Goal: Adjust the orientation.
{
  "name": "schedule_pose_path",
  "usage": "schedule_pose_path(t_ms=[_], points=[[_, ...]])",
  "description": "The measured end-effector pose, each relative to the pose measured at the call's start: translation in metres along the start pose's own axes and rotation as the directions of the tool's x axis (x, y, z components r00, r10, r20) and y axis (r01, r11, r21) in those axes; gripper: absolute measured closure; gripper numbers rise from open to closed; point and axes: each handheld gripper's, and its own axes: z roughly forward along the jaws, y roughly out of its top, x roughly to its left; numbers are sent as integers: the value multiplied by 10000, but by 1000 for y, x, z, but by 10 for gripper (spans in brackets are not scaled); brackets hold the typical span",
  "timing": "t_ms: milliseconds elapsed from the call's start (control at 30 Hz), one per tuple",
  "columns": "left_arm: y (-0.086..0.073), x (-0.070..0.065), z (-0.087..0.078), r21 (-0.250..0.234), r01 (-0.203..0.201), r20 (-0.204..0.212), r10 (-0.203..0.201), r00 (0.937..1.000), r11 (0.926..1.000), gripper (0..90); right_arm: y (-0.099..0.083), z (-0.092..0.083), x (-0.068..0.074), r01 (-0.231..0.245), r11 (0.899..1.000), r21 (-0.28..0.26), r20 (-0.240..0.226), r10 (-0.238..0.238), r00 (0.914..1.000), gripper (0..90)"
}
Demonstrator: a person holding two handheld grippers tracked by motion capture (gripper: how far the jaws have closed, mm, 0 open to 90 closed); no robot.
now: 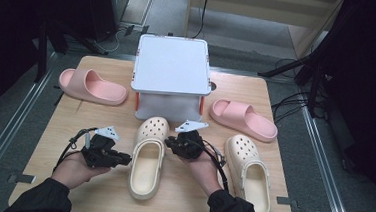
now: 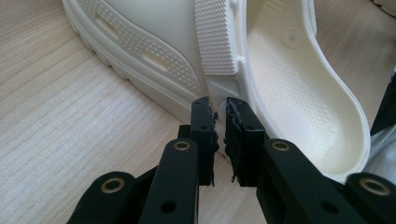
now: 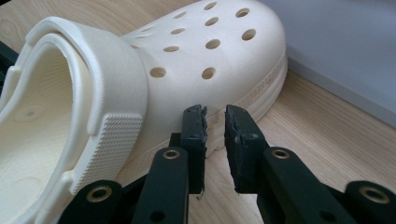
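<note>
The cream clog [image 1: 147,158] lies lengthwise between the left hand-held gripper [image 1: 125,159] and right hand-held gripper [image 1: 169,144], each just beside it, jaws narrowly parted, gripping nothing.

Four shoes on the table: two cream clogs, one [image 1: 148,158] in the middle and one [image 1: 249,171] to the right, plus two pink slides, one [image 1: 93,86] at left, one [image 1: 243,119] at right. One white box [image 1: 171,75]. Two grippers, left [image 1: 124,158] and right [image 1: 169,143].
</note>
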Motion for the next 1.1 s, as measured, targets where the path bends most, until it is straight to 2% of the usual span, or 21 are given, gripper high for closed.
schedule_pose_path(t_ms=[67, 133, 200, 233, 300, 367, 400, 500, 633, 767, 1100], points=[[0, 1, -2, -35, 95, -58, -95, 9999, 9999, 764, 1, -1, -2, -22, 10000, 47, -3, 22, 10000, 746], [1, 3, -6, -320, 110, -162, -115, 9998, 9994, 713, 1, -5, -4, -131, 9999, -17, -117, 131, 9998, 734], [0, 5, -9, -646, 75, -434, -103, 9990, 9979, 632, 2, -14, -7, -98, 9998, -144, -158, 96, 9998, 682], [-1, 5, -11, -768, 76, -634, -125, 9979, 9970, 632, 2, -14, -7, -98, 9998, -144, -158, 96, 9998, 682], [-1, 5, -13, -965, 188, -654, -252, 9975, 9952, 588, 4, -21, -9, -211, 9997, -121, -379, 207, 9991, 647], [0, 4, -13, -1001, 159, -743, -234, 9970, 9949, 526, 4, -35, -9, -86, 9999, -136, -423, 81, 9991, 612], [0, 4, -13, -1001, 159, -743, -234, 9970, 9949, 506, 4, -35, -9, -86, 9999, -136, -423, 81, 9991, 612], [1, 3, -11, -912, 135, -769, -205, 9968, 9957, 472, 3, -48, -9, -38, 9999, -157, -447, 31, 9990, 575], [5, 7, -10, -949, 216, -722, -285, 9970, 9953, 442, -1, -64, -12, -227, 9997, -59, -599, 224, 9980, 550], [7, 11, -10, -858, 269, -717, -331, 9969, 9960, 428, -4, -71, -14, -262, 9997, -9, -598, 261, 9979, 534], [11, 16, -10, -807, 245, -774, -308, 9965, 9964, 420, -17, -106, -25, -516, 9986, -131, -214, 513, 9985, 530]])
